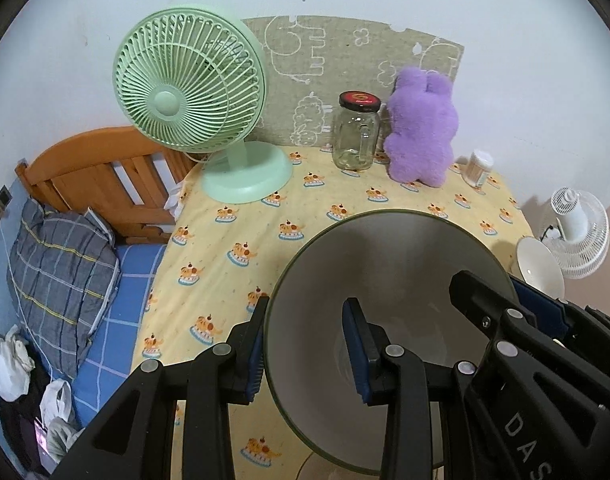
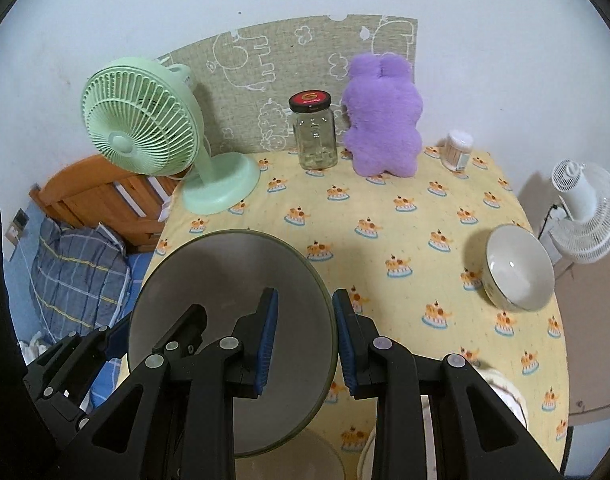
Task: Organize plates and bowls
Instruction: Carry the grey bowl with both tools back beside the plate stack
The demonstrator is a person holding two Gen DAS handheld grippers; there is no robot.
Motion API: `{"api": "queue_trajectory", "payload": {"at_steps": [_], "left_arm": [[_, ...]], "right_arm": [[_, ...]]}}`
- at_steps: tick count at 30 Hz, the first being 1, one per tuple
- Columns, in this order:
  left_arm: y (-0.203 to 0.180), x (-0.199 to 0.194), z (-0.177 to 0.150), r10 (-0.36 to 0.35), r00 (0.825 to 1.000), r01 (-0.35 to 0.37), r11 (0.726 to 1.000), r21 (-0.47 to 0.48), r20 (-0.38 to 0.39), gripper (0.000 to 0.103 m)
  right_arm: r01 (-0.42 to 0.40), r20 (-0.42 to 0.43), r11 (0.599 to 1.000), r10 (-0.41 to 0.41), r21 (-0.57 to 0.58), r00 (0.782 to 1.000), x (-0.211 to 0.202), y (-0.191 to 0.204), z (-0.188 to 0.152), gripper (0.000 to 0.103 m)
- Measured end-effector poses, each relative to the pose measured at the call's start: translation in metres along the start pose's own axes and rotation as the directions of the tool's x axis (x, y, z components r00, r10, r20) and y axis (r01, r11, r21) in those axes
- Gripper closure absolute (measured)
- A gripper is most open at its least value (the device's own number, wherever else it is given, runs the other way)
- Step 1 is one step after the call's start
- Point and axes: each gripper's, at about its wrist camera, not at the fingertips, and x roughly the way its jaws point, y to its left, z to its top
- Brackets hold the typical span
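A grey plate with a dark green rim [image 1: 389, 264] is held up above the table between both grippers. My left gripper [image 1: 307, 344] straddles its left rim, one pad outside and one inside. My right gripper [image 2: 305, 340] straddles its right rim [image 2: 233, 276] the same way. The right gripper also shows at the right of the left wrist view [image 1: 505, 312]. A white bowl [image 2: 519, 268] stands upright on the table at the right. Another plate's rim [image 2: 317, 452] shows under the held plate, and a patterned dish edge [image 2: 505, 396] lies at the lower right.
The yellow printed tablecloth [image 2: 385, 208] covers the table. At the back stand a green fan [image 2: 145, 128], a glass jar with a red lid [image 2: 315, 136], a purple plush toy [image 2: 381, 116] and a small container [image 2: 459, 150]. A bed [image 1: 85, 240] lies left, a white fan [image 2: 585, 216] right.
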Motion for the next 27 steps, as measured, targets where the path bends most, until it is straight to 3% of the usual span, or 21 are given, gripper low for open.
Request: {"api": "queue_trajectory", "payload": {"at_steps": [12, 27], "left_arm": [[-0.001, -0.028, -0.043, -0.046, 0.999, 0.046, 0.998, 0.035, -0.006, 0.068], [-0.002, -0.027, -0.095, -0.082, 0.993, 0.087, 0.995, 0.05, -0.09, 0.068]], "right_arm": [[0.035, 0.002, 0.999, -0.035, 0.031, 0.999, -0.036, 0.003, -0.046, 0.07], [0.08, -0.064, 0.995, -0.076, 0.06, 0.995, -0.039, 0.001, -0.101, 0.07]]}}
